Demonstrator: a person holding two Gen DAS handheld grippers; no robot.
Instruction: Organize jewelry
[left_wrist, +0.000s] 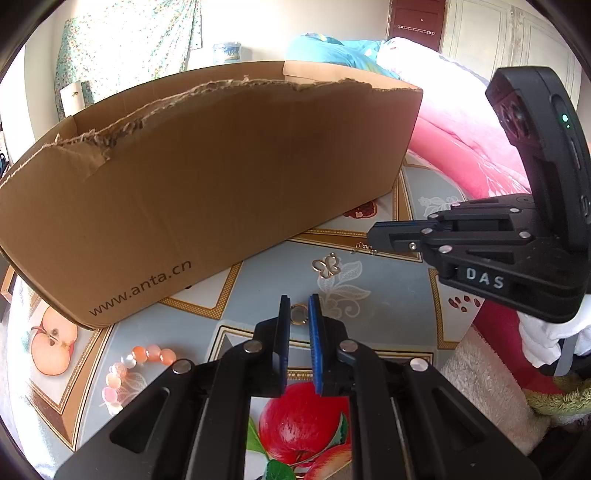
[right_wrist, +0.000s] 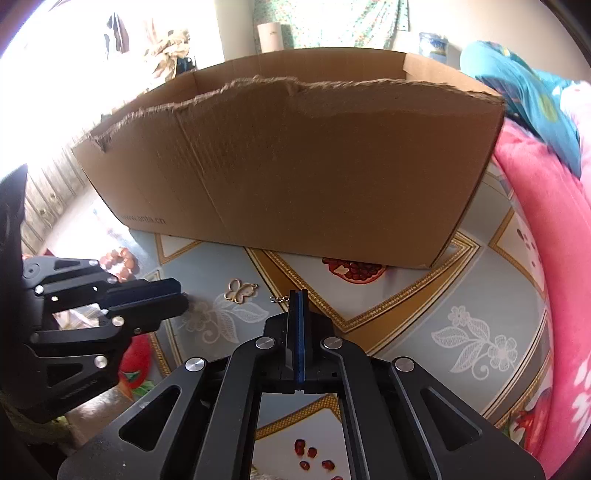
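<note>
Lying at the near left of the fruit-print tablecloth (left_wrist: 376, 317), a string of peach and white beads (left_wrist: 136, 369) curves beside a printed apple half. Behind it stands a large open cardboard box (left_wrist: 207, 184), its torn near wall filling the far side of the table, with a web address printed low on its left end. Just right of the box's near corner a gold butterfly pendant (left_wrist: 325, 266) lies flat on the cloth, apart from both tools. The left gripper (left_wrist: 298, 314) points down at the cloth with its blue-padded jaws drawn narrow around a small gold ring (left_wrist: 297, 315); the ring sits between the pads, clamped there. Farther right, a fine gold chain piece (right_wrist: 280, 299) lies just beside the tip of the right gripper (right_wrist: 298, 295), whose jaws are pressed fully together; whether any of the chain is pinched between them cannot be told. A pink blanket (right_wrist: 546, 229) bunches along the table's right edge.
</note>
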